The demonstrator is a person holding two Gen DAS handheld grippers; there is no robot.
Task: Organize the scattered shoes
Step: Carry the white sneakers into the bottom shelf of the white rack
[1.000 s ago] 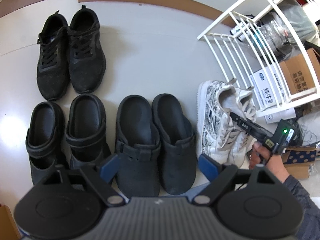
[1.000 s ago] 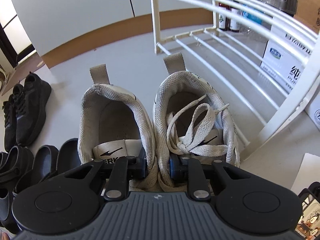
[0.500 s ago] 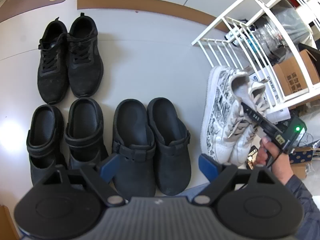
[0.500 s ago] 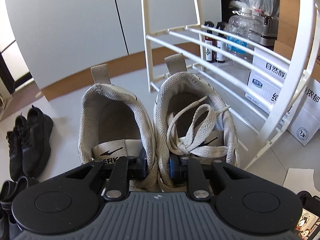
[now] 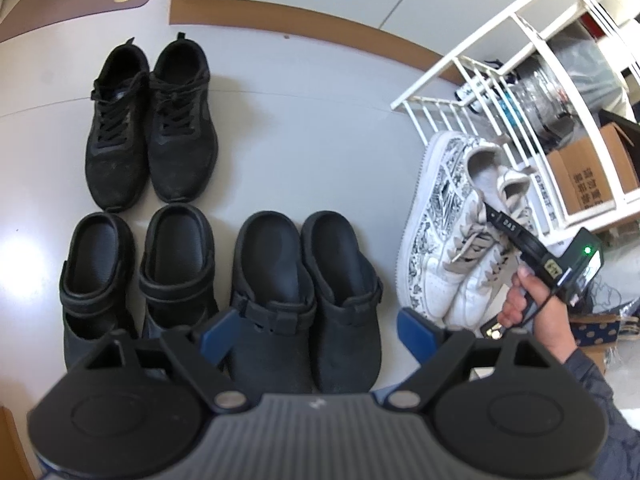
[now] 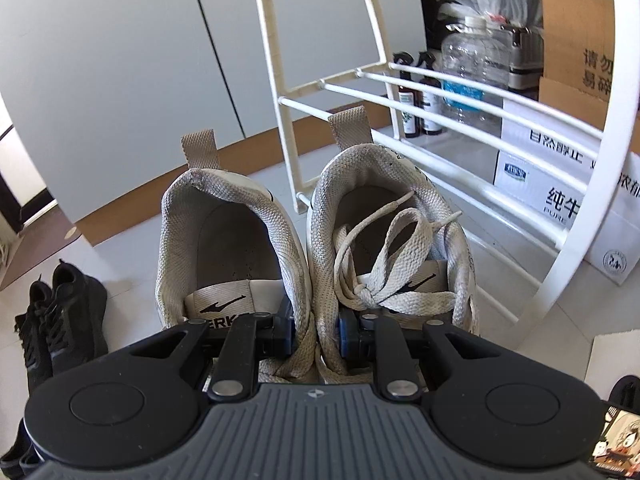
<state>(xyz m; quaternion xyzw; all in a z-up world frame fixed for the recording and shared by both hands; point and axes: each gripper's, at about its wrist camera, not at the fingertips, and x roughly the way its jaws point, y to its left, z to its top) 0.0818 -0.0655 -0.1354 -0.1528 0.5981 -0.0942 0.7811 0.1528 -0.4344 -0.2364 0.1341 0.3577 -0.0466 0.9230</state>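
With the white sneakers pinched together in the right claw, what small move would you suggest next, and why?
Probably carry them forward onto the white rack's lower shelf. The right claw grips both white sneakers by their inner collars, heels toward the rack, and that shelf looks bare.

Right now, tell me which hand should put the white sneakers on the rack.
Right. Its tool is already shut on the inner collars of both white sneakers, carrying them just in front of the white rack. The left tool hangs open and empty above the black clogs, away from the rack.
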